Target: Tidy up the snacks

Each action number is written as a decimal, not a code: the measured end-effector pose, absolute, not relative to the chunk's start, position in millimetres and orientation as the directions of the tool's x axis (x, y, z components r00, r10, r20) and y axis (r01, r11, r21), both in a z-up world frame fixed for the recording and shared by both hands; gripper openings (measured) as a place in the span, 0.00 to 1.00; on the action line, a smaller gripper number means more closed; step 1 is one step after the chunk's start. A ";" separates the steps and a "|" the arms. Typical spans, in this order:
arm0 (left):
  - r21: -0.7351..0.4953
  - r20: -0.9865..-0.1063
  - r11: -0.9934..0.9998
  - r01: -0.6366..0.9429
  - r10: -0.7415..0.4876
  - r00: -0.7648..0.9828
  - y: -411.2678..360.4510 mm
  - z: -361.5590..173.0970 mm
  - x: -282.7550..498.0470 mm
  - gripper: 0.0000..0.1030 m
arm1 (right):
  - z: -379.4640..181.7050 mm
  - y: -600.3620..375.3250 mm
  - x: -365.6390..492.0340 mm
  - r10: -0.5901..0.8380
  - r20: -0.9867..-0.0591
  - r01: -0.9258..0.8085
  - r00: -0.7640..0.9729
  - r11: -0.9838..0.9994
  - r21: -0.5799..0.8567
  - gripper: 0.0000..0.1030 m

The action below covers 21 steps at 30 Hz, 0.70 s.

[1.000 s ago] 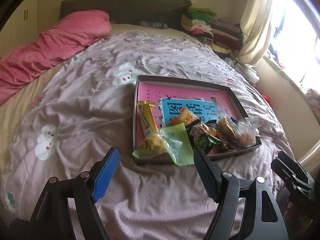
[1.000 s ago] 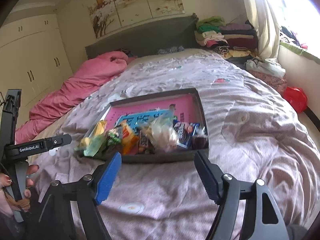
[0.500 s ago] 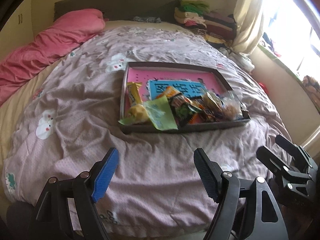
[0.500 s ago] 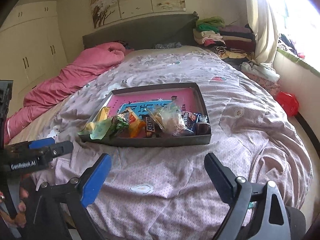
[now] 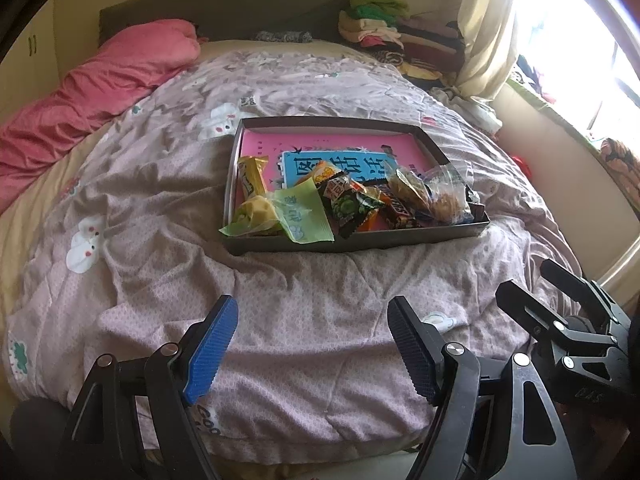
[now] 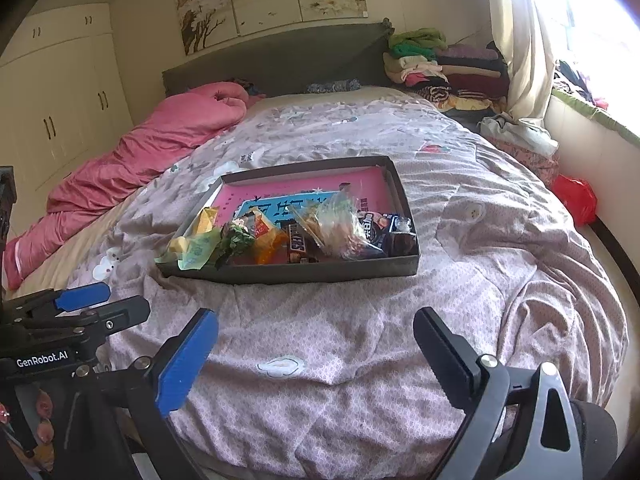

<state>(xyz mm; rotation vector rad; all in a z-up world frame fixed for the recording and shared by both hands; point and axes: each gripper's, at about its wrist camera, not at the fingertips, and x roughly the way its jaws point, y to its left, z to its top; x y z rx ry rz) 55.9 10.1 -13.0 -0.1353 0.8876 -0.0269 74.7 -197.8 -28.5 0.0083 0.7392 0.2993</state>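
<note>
A dark shallow tray [image 5: 360, 242] [image 6: 288, 274] lies on the mauve bedspread, its floor lined with a pink and blue printed sheet. Snack packets crowd its near end: a green packet [image 5: 304, 212] [image 6: 196, 250], a yellow bar [image 5: 252, 178], a Snickers bar [image 5: 396, 210] [image 6: 296, 244] and a clear bag of biscuits [image 5: 436, 192] [image 6: 336, 224]. My left gripper [image 5: 311, 308] hangs open over bare bedspread, short of the tray. My right gripper [image 6: 316, 318] is also short of the tray, its jaws opening with nothing between them.
A pink duvet [image 5: 100, 92] lies along the bed's left side. Folded clothes [image 5: 384, 36] are stacked by the headboard, next to a curtain and window. Wardrobe doors [image 6: 52, 100] line the left wall. A red bag [image 6: 576, 198] sits on the floor at the right.
Both grippers have drawn back from the tray, which now looks farther away. The right jaws have spread wider. The left jaws keep the same gap.
</note>
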 end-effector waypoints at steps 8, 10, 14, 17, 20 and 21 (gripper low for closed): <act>-0.125 -0.775 0.992 -0.035 -0.076 0.628 10.2 -14.1 56.5 0.76 | -29.8 -197.8 75.3 0.273 -0.665 -0.267 0.695 0.957 0.114 0.98; -0.122 -0.776 0.992 -0.039 -0.071 0.627 10.1 -14.5 56.6 0.76 | -30.0 -197.7 75.3 0.271 -0.663 -0.265 0.697 0.958 0.113 0.98; -0.125 -0.778 0.991 -0.040 -0.073 0.625 10.8 -15.3 57.1 0.76 | -30.7 -198.2 75.8 0.268 -0.662 -0.263 0.700 0.958 0.111 0.98; -0.124 -0.775 0.992 -0.039 -0.072 0.628 10.7 -14.7 56.5 0.76 | -31.1 -198.5 75.6 0.269 -0.664 -0.263 0.698 0.958 0.111 0.98; -0.121 -0.774 0.992 -0.041 -0.069 0.630 10.4 -14.3 56.5 0.76 | -30.7 -198.4 75.6 0.269 -0.662 -0.263 0.700 0.958 0.111 0.98; -0.122 -0.774 0.992 -0.041 -0.069 0.630 10.7 -14.3 56.5 0.76 | -30.6 -198.2 75.7 0.269 -0.662 -0.263 0.700 0.958 0.111 0.98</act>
